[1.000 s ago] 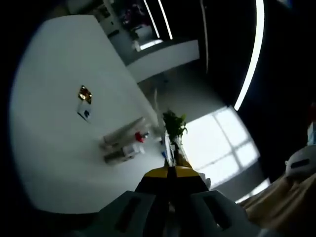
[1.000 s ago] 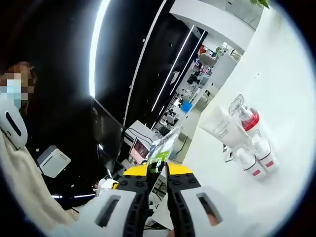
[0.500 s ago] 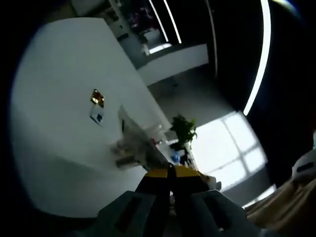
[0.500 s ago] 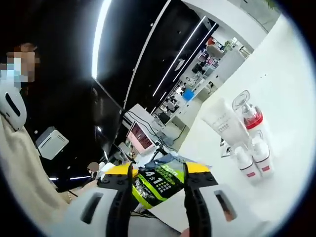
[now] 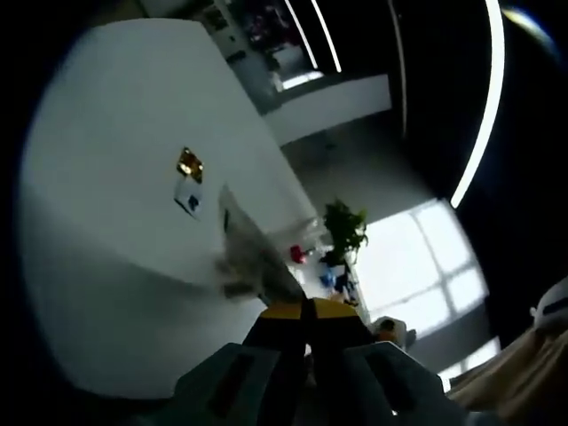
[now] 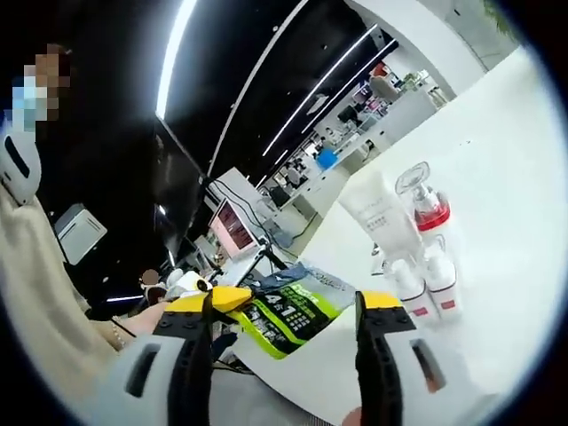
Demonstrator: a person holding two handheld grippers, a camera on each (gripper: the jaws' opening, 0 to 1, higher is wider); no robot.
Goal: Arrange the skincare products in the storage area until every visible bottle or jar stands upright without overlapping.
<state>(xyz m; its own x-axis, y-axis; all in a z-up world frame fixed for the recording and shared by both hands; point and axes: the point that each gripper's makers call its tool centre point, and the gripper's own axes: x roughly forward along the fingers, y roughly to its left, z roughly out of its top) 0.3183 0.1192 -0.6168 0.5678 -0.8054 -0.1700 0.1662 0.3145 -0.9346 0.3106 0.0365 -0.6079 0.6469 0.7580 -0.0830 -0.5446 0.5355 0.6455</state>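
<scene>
In the right gripper view a white tube point(image 6: 373, 211) stands on the white table point(image 6: 506, 177) beside a red bottle with a clear cap point(image 6: 426, 206). Two small white bottles with red bands point(image 6: 424, 284) stand in front of them, all close together. My right gripper point(image 6: 288, 311) is open, its jaws wide apart to the left of the group. A green and black packet point(image 6: 286, 318) lies between the jaws. In the left gripper view the same group is a blurred grey shape point(image 5: 248, 257) with a red cap point(image 5: 297, 255), just beyond my shut left gripper point(image 5: 306, 309).
A gold item point(image 5: 189, 164) and a small white card with blue print point(image 5: 188, 201) lie farther out on the table point(image 5: 106, 133). A potted plant point(image 5: 344, 229) stands past the table's edge. A person in a cream sleeve point(image 6: 35, 293) is at the left.
My right gripper's jaws have opened wide, and the green packet now shows between them. The left view has shifted, so the product group sits nearer its jaws and looks blurred.
</scene>
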